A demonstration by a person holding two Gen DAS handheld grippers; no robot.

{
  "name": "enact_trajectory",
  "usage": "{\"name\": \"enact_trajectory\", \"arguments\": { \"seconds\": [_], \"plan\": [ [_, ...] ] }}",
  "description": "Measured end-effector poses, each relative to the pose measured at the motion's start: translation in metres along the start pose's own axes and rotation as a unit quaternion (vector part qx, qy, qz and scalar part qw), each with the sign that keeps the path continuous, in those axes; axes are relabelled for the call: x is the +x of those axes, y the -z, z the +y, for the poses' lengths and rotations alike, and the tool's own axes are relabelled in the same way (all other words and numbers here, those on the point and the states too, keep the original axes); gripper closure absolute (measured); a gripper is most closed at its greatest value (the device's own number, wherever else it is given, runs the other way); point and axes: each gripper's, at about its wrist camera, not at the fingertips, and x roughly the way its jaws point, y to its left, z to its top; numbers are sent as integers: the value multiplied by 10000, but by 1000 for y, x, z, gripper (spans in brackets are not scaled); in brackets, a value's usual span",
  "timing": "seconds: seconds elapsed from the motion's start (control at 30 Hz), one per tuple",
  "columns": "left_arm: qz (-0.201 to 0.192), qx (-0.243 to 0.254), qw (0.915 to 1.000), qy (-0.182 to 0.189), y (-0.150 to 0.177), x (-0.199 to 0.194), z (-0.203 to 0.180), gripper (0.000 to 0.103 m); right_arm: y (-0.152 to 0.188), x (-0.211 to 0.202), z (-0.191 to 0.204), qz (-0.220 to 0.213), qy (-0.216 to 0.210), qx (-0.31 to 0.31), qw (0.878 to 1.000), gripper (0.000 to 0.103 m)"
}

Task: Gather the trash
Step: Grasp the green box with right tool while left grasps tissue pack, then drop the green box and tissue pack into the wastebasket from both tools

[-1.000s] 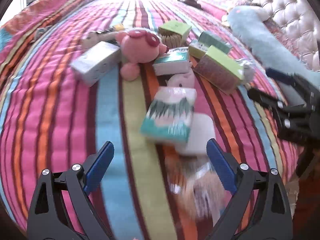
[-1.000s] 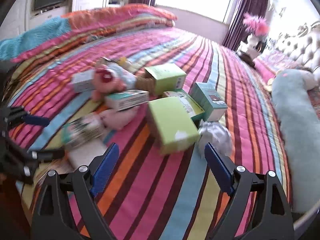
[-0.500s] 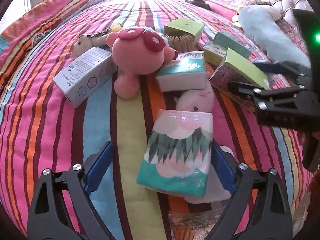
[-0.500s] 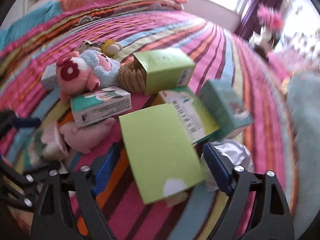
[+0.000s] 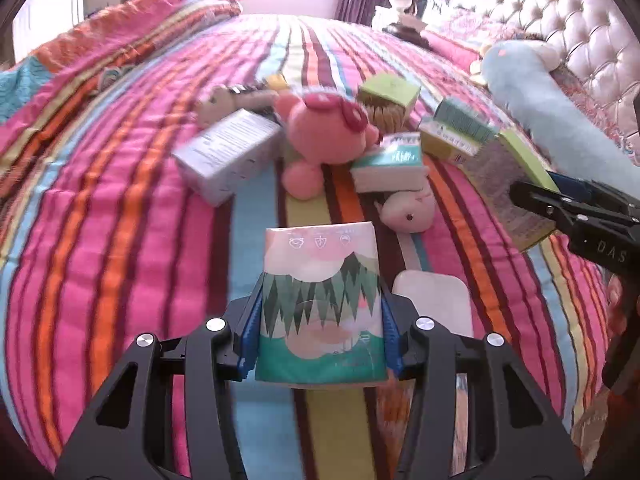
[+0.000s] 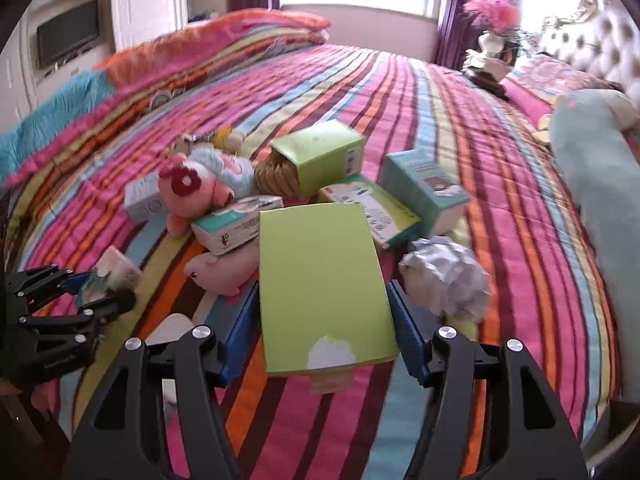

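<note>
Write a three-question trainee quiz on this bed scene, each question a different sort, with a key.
1. True or false: the left gripper is shut on the tissue pack.
2. Multiple choice: the right gripper holds a) the foil ball b) the green box c) the pink plush.
3. Fill in: the foil ball lies on the ___ side of the green box in the right wrist view.

Key: 1 true; 2 b; 3 right.
</note>
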Motion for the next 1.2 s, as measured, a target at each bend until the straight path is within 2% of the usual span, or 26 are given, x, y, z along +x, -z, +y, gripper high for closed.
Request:
{"name": "enact_trajectory", "arguments": {
  "seconds": [0.1, 0.2, 0.23, 0.37, 0.47, 0.53, 0.6, 0.7, 0.8, 0.9, 1.0, 1.03, 1.07, 1.13, 1.2],
  "plan": [
    [-285, 95, 9993, 202, 13, -39, 4, 55, 14, -35, -2, -240, -198, 228, 9993, 44],
    [-556, 394, 9971, 333, 45, -89, 6, 55, 48, -83, 6, -555, -514, 327, 9966, 44],
    [-609, 528, 9961, 370, 66, -109, 6, 55, 71, -106, 14, -671, -639, 310, 9952, 44],
    [-574, 662, 9938, 689, 136, -156, 15, 55, 143, -158, 47, -692, -1090, 241, 9913, 43],
    [-193, 754, 9942, 740, 199, -169, 13, 55, 200, -180, 81, -308, -1532, 329, 9872, 43],
    [293, 633, 9945, 778, 236, -159, 12, 55, 238, -173, 105, 172, -1704, 470, 9841, 44],
    [911, 434, 9920, 754, 276, -130, 13, 55, 266, -152, 120, 614, -1516, 634, 9845, 44],
    [1521, 276, 9863, 572, 317, -85, 16, 55, 304, -102, 135, 1303, -1241, 728, 9810, 44],
    [2034, 420, 9780, 209, 356, -43, 13, 55, 331, -58, 151, 1858, -1028, 594, 9754, 44],
    [2454, 293, 9685, 292, 374, -26, 14, 54, 347, -30, 170, 2209, -988, 345, 9697, 44],
    [2621, 251, 9646, 151, 377, -21, 17, 49, 356, -16, 184, 2389, -1022, 193, 9655, 44],
    [2687, 263, 9629, -57, 380, -19, 20, 40, 356, -9, 188, 2476, -1007, 128, 9635, 42],
    [2730, 257, 9615, -180, 381, -17, 19, 27, 359, -10, 190, 2500, -950, 124, 9635, 35],
    [2787, 84, 9601, -210, 384, -16, 26, 17, 357, -7, 186, 2465, -747, 225, 9660, 24],
    [2765, -12, 9610, -104, 385, -18, 30, 13, 356, -8, 181, 2427, -692, 366, 9669, 22]
  ]
}}
